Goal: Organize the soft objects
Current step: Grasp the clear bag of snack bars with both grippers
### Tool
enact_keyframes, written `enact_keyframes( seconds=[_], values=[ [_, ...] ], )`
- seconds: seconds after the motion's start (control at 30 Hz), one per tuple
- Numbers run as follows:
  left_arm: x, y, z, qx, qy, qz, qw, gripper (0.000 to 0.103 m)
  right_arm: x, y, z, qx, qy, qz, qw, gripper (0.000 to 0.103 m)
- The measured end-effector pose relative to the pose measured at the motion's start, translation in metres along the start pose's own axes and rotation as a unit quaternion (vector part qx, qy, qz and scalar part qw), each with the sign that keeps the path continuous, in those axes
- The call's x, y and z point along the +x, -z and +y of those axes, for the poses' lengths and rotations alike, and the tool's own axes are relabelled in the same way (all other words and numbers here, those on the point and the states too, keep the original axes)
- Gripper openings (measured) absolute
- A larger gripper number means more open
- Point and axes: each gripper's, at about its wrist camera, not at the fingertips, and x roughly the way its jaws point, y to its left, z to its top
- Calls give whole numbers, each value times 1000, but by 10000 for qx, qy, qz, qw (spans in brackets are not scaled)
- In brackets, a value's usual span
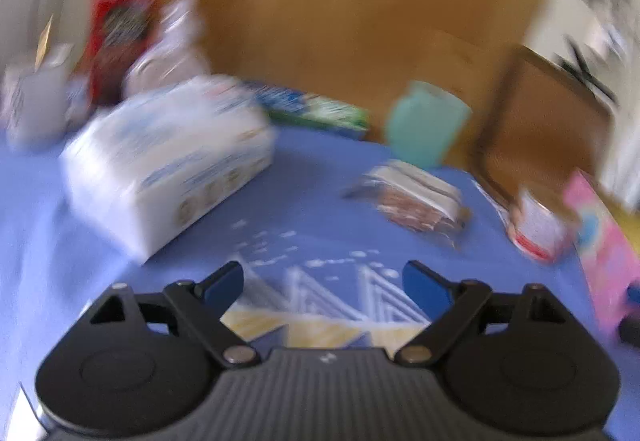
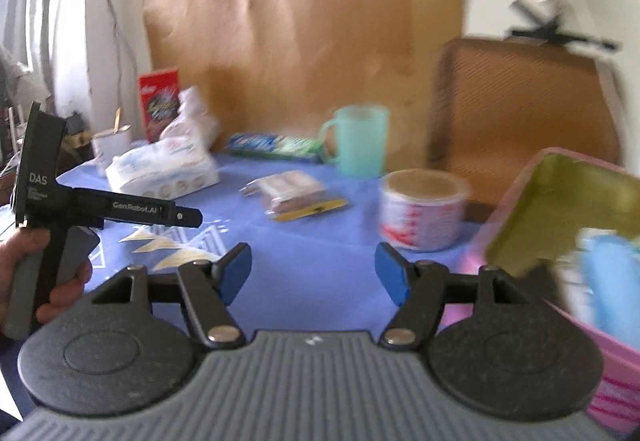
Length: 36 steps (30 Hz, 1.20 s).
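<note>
Tissue pack point(image 1: 168, 161), one of them, white with blue print, lies on the blue tablecloth point(image 1: 312, 209) toward the far left of the table, nothing touching it from either gripper. Pretty blurry shots, so small print is unreadable.

Counting the rest: one mint-green mug point(image 2: 358, 139) at the back, one long blue-green snack packet point(image 2: 276, 147) lying flat just left of it, one small clear bag point(image 2: 292, 195) with something flat inside in the middle, one roll of tape point(image 2: 422, 207) with red print to the right. One pink box point(image 2: 560, 209) with a yellow-green inside stands at the right edge, with something pale blue in it. One red box point(image 2: 158, 103) stands upright at the back left, with one crinkly white bag point(image 2: 188, 119) beside it.

Left gripper point(image 1: 322, 283) has its jaws spread wide, nothing between them, over the cloth. Right gripper point(image 2: 314, 273) is also released and empty. One hand point(image 2: 36, 277) shows at the left, holding the other gripper's handle.
</note>
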Motion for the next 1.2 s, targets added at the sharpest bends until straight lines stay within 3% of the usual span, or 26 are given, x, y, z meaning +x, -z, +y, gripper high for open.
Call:
enact_keyframes(
  seconds=[0.17, 0.3, 0.43, 0.5, 0.6, 0.9, 1.03, 1.2],
  values=[
    [-5, -3, 17, -393, 176, -205, 9989, 91, 68, -30, 20, -301, -206, 267, 9990, 85],
    [-5, -5, 23, -639, 247, -298, 9972, 91, 132, -51, 34, -758, -90, 475, 9959, 94],
    [-5, -4, 26, -738, 301, -311, 9963, 91, 190, -56, 32, -1010, 150, 1073, 9890, 95],
    [-5, -4, 26, -734, 316, -321, 9963, 91, 203, -53, 20, -673, -13, 1313, 9891, 93],
    [-5, -5, 28, -786, 357, -322, 9957, 92, 186, -48, 15, -382, -153, 1250, 9913, 77],
    [-7, -4, 30, -862, 481, -288, 9947, 94, 60, 3, 39, -987, -1205, 1321, 9789, 80],
    [-10, -2, 23, -683, 684, -292, 9949, 94, 2, 29, 37, -1030, -982, 1137, 9833, 97],
    [-14, 5, 1, -339, 1445, 10, 9889, 95, -34, 54, 21, -259, -792, 1064, 9908, 97]
  ],
)
